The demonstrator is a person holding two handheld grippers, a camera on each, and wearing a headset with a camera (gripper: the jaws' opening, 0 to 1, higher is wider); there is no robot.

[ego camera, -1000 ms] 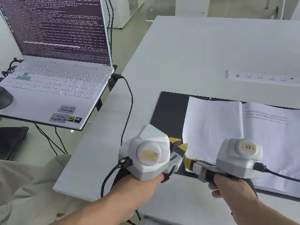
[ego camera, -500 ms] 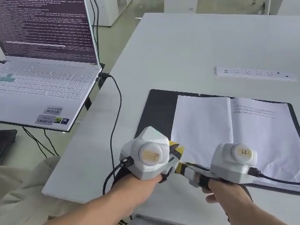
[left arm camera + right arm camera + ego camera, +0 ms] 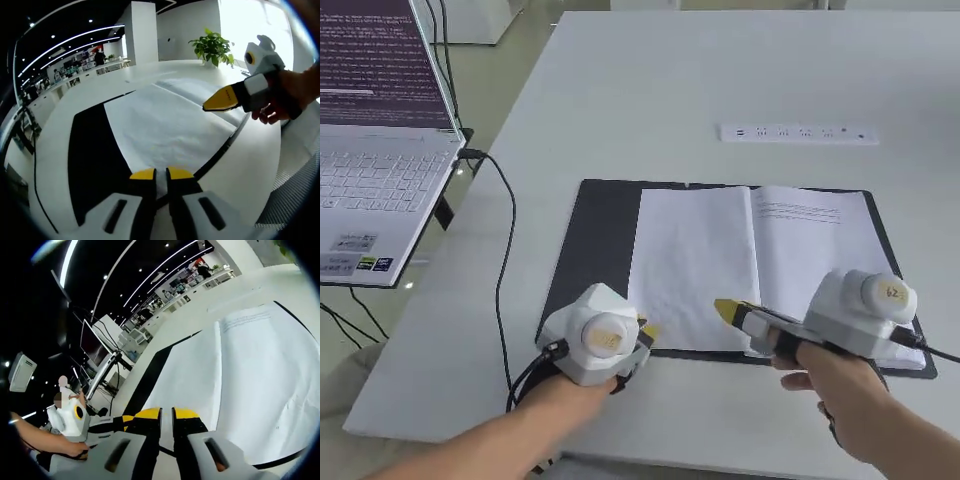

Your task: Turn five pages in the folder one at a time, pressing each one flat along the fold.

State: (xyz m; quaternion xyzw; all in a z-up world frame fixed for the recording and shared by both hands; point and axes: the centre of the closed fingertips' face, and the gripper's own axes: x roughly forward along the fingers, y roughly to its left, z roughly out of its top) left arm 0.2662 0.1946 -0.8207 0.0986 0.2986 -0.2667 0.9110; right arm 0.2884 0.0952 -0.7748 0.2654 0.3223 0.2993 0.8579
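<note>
My left tongs (image 3: 161, 173) hung at the folder's (image 3: 600, 240) near edge, my right tongs (image 3: 166, 412) over its left page (image 3: 695, 260), both closed to a slit, gripping nothing. The folder lay open on the counter (image 3: 620, 100). Digging in blindly, I risked catching two sheets. The right page's print (image 3: 800, 212) was too small to read.

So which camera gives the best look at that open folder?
The head view: the whole folder lies open, both pages fully visible. The left gripper view shows mainly the left page; the right gripper view shows the pages slanted, partly behind its jaws.
</note>
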